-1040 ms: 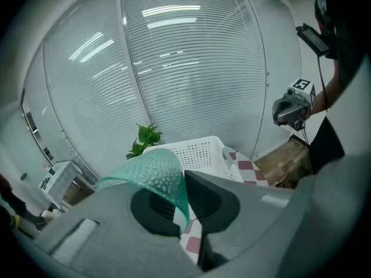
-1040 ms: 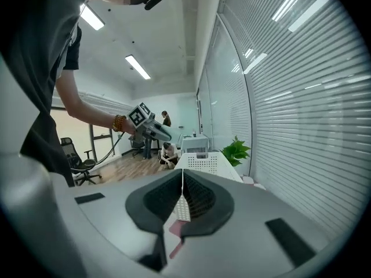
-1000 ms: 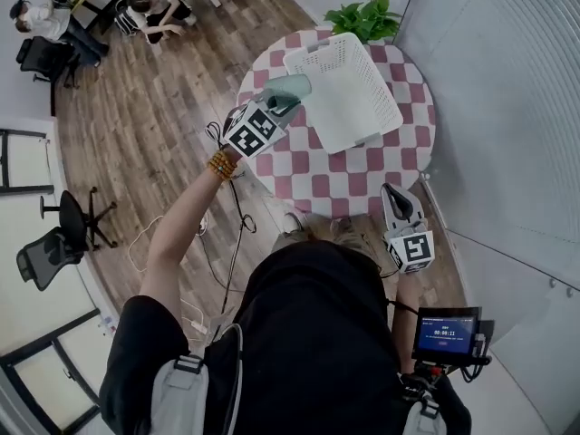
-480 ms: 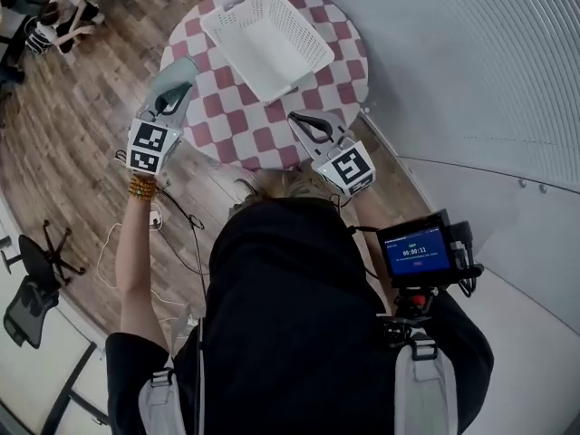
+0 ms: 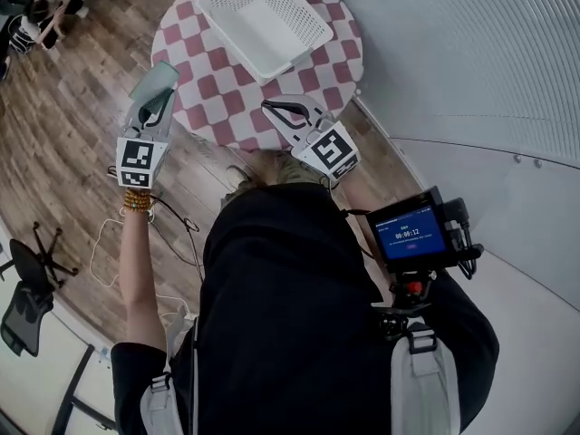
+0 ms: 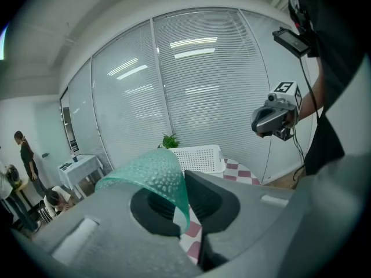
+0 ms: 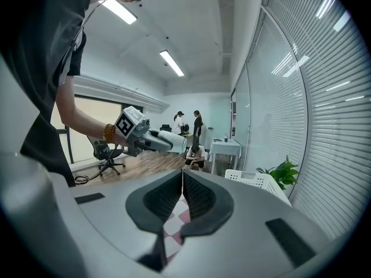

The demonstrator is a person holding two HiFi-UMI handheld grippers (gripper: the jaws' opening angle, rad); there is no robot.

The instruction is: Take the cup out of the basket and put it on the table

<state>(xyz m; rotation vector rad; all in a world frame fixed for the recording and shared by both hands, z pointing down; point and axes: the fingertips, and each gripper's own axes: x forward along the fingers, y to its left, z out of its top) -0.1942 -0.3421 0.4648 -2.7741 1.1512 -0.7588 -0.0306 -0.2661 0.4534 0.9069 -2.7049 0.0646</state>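
Left tool (image 6: 182,204): jaws are set narrow and clamped on the wall of the cup (image 6: 151,175). One pad is seen inside the rim and the other outside it. The cup is green, translucent and dimpled, and it is tilted, with its open mouth turned towards the camera in the left gripper view. It is carried in the air, clear of the basket (image 5: 263,21) and not touching the tabletop (image 5: 217,107). In the head view it appears just off the tabletop's left edge, over the wooden floor (image 5: 72,107).

Right tool (image 7: 181,198): jaws are brought together with only a thin slit between the pads, and nothing is held. In the head view this tool is seen over the near edge of the tabletop, pointing towards the basket and well apart from the left tool.

Basket: white, perforated, with nothing seen inside. It is placed on the far part of the tabletop, at an angle to the viewer.

Tabletop: round, covered in a red and white check. Apart from the basket, no other item is seen on the visible part of it.

Surroundings: a potted plant (image 6: 170,141) is seen behind the basket, in front of a glass wall with blinds. A small screen (image 5: 408,234) is mounted at the person's right side. Other people are seated and standing far off across the room; no detail of them can be made out.
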